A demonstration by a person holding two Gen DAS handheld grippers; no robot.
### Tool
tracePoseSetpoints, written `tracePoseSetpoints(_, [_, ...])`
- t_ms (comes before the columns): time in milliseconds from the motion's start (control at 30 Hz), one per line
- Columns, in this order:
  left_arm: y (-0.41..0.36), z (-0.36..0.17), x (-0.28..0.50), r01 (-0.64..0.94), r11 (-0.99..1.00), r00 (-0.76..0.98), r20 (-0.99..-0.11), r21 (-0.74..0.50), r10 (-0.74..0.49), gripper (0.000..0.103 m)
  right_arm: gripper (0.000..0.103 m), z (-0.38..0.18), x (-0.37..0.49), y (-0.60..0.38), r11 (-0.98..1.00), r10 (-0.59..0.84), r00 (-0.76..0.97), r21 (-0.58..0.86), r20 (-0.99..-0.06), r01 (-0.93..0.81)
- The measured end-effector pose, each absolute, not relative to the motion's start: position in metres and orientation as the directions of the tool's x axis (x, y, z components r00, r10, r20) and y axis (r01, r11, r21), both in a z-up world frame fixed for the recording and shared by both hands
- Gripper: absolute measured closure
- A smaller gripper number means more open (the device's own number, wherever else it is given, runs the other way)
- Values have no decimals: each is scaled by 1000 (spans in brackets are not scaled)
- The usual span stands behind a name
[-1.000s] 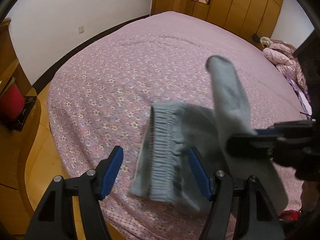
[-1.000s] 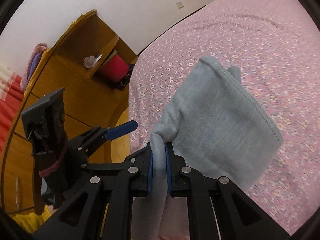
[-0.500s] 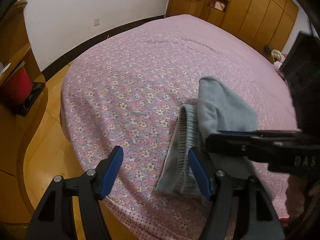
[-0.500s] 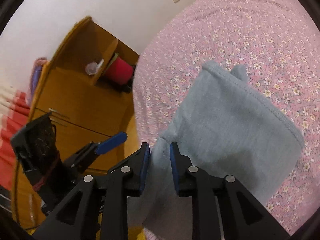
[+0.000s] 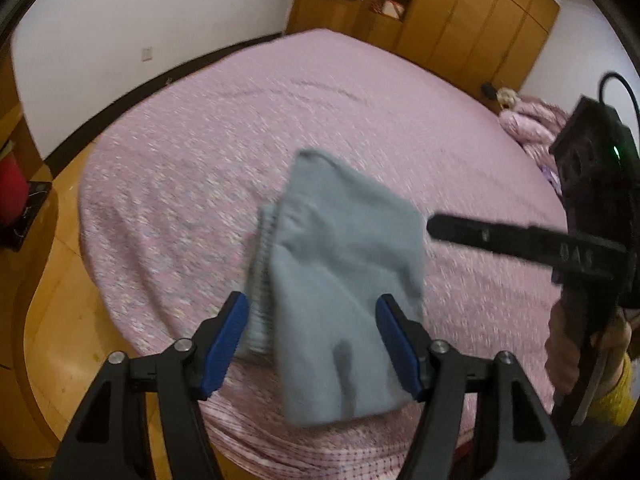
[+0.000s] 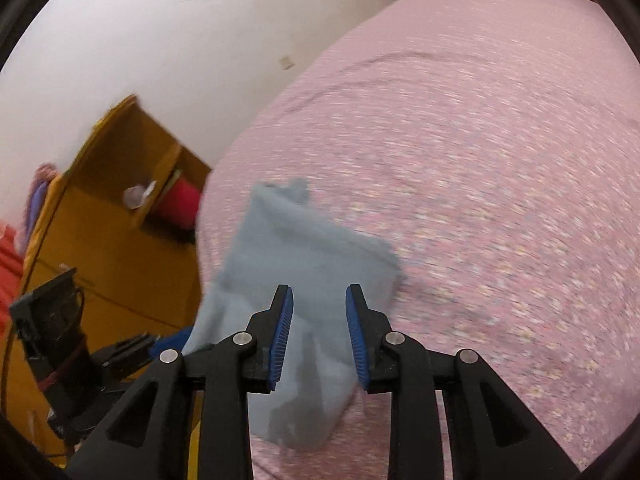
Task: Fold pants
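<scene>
The grey pants [image 5: 336, 264] lie folded in a small stack on the pink flowered bed [image 5: 208, 152], near its front edge, with the ribbed waistband showing at the left. They also show in the right wrist view [image 6: 308, 276]. My left gripper [image 5: 314, 344] is open and empty just above the near end of the stack. My right gripper [image 6: 319, 336] is open and empty over the pants; it shows from the side in the left wrist view [image 5: 436, 228], to the right of the stack.
Wooden floor [image 5: 60, 320] runs along the bed's left edge. A wooden bedside unit with a red object [image 6: 176, 204] stands to the left. Wardrobes [image 5: 460, 20] line the far wall. A pink quilt [image 5: 532, 128] lies at the far right.
My right gripper opened, let go of the pants leg and drew back. The lifted fold dropped flat onto the stack. My left gripper moved in over the pants.
</scene>
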State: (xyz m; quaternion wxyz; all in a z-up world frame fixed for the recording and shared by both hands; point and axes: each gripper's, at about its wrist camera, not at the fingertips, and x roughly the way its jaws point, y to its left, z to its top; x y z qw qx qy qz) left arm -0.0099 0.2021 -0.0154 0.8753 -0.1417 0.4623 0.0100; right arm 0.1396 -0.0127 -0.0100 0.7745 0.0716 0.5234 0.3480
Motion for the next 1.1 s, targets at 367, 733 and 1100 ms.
tracePoseSetpoints(367, [226, -21, -14, -198, 949, 587, -805, -246, -86, 92, 74, -33, 145, 25, 753, 546, 245, 341, -801, -563])
tracePoseSetpoints(733, [237, -61, -12, -248, 945, 540, -840, -214, -49, 68, 73, -50, 153, 40, 763, 513, 232, 315, -826, -564])
tracePoseSetpoints(1100, [238, -33, -21, -264, 945, 557, -831, -191, -12, 59, 44, -27, 133, 11, 788, 500, 222, 334, -837, -518])
